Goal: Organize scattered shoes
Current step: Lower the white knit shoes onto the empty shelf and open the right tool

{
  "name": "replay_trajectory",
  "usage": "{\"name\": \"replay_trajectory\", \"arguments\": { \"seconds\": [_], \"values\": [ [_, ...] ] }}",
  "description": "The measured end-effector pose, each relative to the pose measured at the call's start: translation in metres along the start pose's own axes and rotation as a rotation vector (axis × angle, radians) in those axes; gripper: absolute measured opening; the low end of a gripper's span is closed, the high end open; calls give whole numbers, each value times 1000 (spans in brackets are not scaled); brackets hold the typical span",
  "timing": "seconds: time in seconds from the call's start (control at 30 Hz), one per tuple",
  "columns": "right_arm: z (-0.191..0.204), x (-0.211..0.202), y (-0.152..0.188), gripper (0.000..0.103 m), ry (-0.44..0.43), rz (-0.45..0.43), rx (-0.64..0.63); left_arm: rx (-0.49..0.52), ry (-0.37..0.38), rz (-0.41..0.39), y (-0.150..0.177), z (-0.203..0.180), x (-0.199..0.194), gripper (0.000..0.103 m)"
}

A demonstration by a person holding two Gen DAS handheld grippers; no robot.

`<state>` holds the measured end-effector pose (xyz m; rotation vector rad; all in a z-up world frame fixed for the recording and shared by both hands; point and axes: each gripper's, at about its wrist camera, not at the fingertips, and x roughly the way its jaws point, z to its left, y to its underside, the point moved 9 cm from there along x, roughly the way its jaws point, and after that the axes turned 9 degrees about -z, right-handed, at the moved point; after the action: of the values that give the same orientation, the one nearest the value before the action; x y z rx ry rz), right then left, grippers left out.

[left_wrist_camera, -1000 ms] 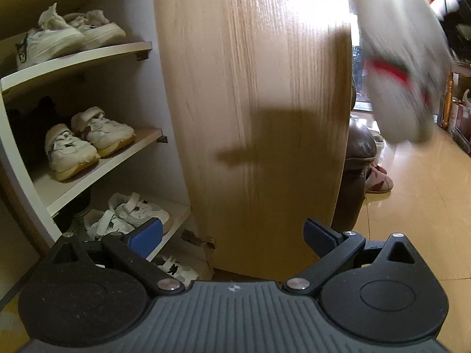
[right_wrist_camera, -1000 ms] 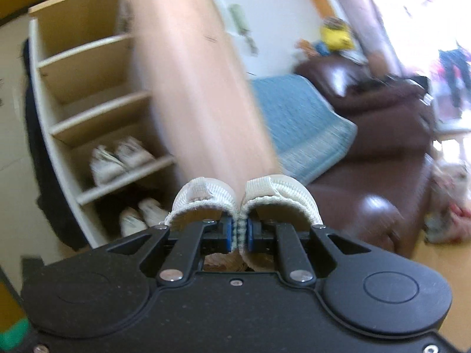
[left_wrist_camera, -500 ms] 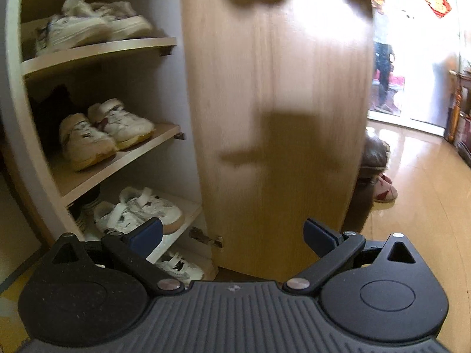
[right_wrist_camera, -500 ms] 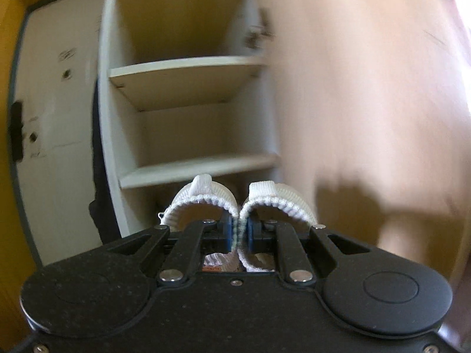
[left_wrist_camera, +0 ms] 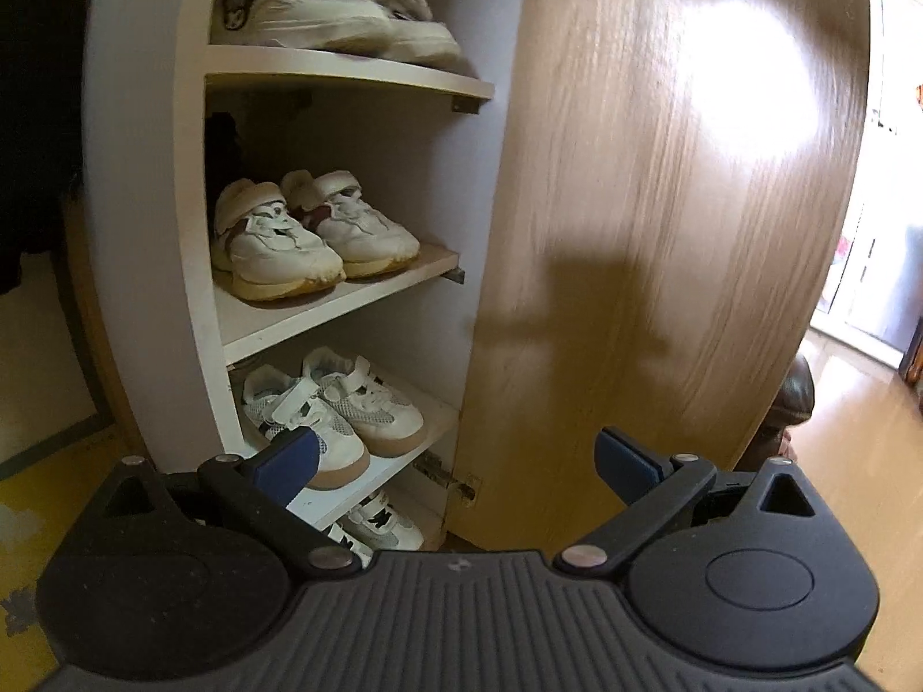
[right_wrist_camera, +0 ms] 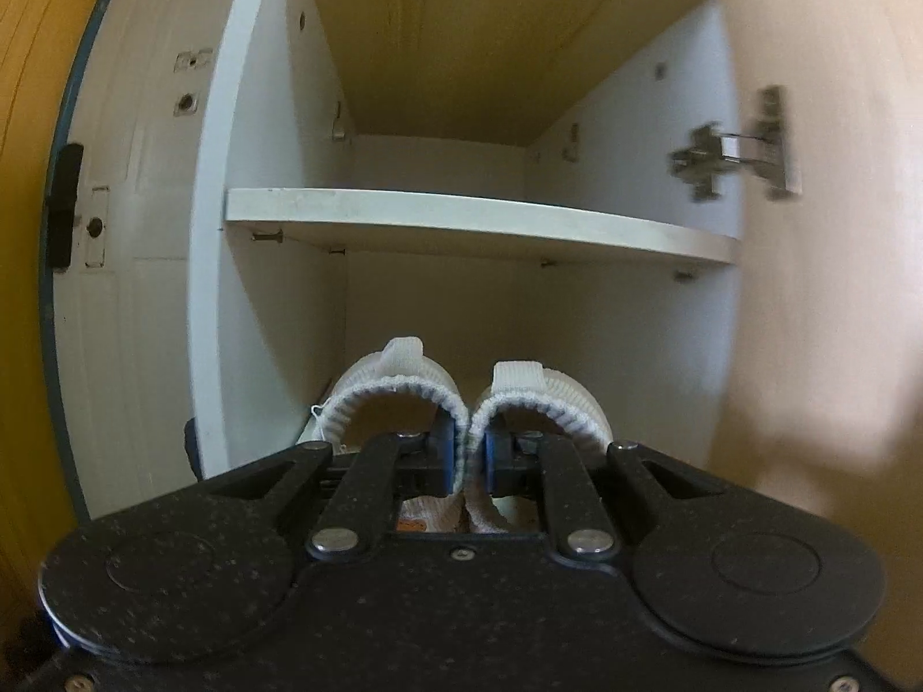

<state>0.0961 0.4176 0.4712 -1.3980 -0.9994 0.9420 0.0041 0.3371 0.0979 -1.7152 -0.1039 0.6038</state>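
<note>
- While the right gripper (right_wrist_camera: 468, 455) pinches them together, the pair of knit-collared white shoes (right_wrist_camera: 461, 403) sits clamped at the touching inner collar edges, one blue-padded finger inside each shoe opening.
- That pair is held up in front of the open shoe cabinet (right_wrist_camera: 259, 288), below its white shelf (right_wrist_camera: 479, 222), with the toes pointing into the compartment; whether the soles touch a board cannot be told.
- A metal hinge (right_wrist_camera: 732, 155) shows on the blurred wooden door (right_wrist_camera: 825, 288) at the right of that view.
- The left gripper (left_wrist_camera: 456, 458) has its fingers (left_wrist_camera: 285, 455) spread wide with nothing between them, low in front of the same cabinet.
- In the left wrist view, a white pair of sneakers (left_wrist_camera: 334, 17) rests on the top visible shelf.
- A cream pair with dark red trim (left_wrist_camera: 311, 236) stands side by side on the shelf below.
- A strap-fastened white pair with tan soles (left_wrist_camera: 340, 415) sits on the next shelf down, just behind the left finger.
- Another white shoe (left_wrist_camera: 381, 525) lies at the cabinet bottom.
- The wooden door (left_wrist_camera: 663, 230) stands open beside the shelves, and wooden floor (left_wrist_camera: 854, 461) lies to its right.
</note>
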Motion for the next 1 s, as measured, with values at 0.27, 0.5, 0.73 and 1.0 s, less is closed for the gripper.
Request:
{"name": "replay_trajectory", "arguments": {
  "seconds": [0.27, 0.5, 0.73, 1.0],
  "values": [
    [17, 63, -12, 12, -14, 36, -43, -32, 0, -10, -4, 10, -3, 102],
    [13, 103, 8, 39, 32, 170, -18, -48, -15, -15, -5, 19, -5, 102],
    [10, 101, -8, 62, 42, 200, -18, -39, -11, -11, -4, 20, -5, 102],
    [1, 88, -16, 77, 91, 226, -2, -32, -7, -4, -1, 15, -3, 102]
  ]
}}
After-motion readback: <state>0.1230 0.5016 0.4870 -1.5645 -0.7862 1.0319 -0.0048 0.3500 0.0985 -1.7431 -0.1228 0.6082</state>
